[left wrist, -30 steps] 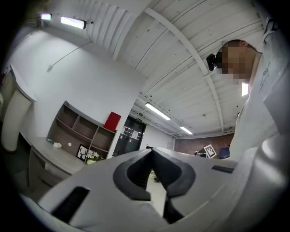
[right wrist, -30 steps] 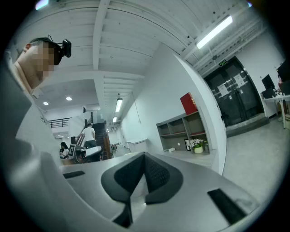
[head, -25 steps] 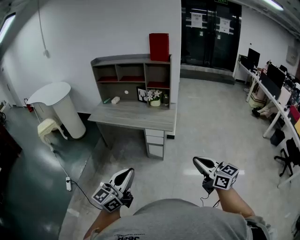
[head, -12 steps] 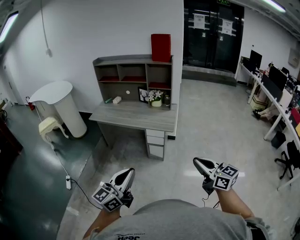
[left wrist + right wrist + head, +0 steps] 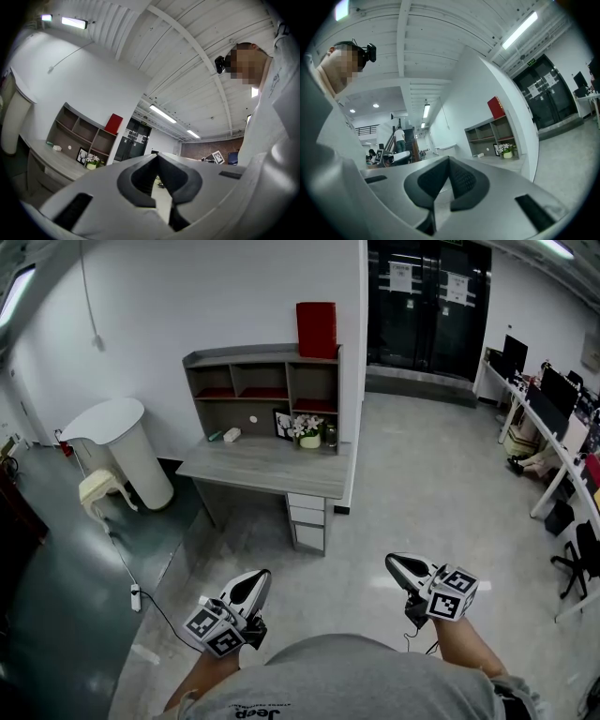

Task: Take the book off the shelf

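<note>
Book [image 5: 317, 330]: red, upright atop the shelf [image 5: 234, 357], well apart from my grippers.
Left gripper [image 5: 256, 578]: jaws together, empty.
Right gripper [image 5: 397, 563]: jaws together, empty.

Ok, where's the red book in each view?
Head view: red book upright on top of the shelf unit, upper centre.
Left gripper view: left of centre, on the unit's top.
Right gripper view: right of centre.
Shared landmark: white flowers on the desk below.
</note>
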Motion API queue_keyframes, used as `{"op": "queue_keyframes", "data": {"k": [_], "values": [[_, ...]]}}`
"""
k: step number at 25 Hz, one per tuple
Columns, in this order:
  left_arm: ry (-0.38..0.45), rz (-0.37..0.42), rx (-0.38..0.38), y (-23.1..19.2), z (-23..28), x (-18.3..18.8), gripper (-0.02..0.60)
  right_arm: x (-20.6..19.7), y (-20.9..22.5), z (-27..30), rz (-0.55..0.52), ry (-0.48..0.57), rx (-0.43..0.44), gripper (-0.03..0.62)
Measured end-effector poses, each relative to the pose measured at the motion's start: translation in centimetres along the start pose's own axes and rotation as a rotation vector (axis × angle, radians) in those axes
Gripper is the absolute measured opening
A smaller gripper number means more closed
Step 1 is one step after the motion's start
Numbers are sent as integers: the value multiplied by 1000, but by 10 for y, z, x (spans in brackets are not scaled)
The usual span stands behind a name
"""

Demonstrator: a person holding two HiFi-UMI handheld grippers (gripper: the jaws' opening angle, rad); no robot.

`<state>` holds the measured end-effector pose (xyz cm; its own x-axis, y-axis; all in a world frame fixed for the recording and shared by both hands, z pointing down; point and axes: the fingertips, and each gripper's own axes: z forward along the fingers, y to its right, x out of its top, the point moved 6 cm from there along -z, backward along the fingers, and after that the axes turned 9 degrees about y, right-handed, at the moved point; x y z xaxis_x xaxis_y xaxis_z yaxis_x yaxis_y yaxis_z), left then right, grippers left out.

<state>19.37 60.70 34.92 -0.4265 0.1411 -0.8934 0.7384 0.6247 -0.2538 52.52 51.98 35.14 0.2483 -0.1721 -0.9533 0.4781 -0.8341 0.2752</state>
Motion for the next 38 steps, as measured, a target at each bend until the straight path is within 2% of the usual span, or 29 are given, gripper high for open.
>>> {"op": "queue_keyframes", "data": {"k": [14,23,27,31,38], "values": [[-6,-13,7,66,60,-46,9,17,53,-85,-7,-3,11,5],[-30,-20,-3,76,82,-62,9,16,76,-102,5,3,4,5],[-25,-33,0,58,85,-62,9,14,82,-86,0,-6,0,5],[-20,-59,-4,23,88,-64,9,8,85,-53,-20,-35,5,5],[-12,-83,-49,-92,106,-58,9,-6,114,46,-44,-36,-51,5]]}}
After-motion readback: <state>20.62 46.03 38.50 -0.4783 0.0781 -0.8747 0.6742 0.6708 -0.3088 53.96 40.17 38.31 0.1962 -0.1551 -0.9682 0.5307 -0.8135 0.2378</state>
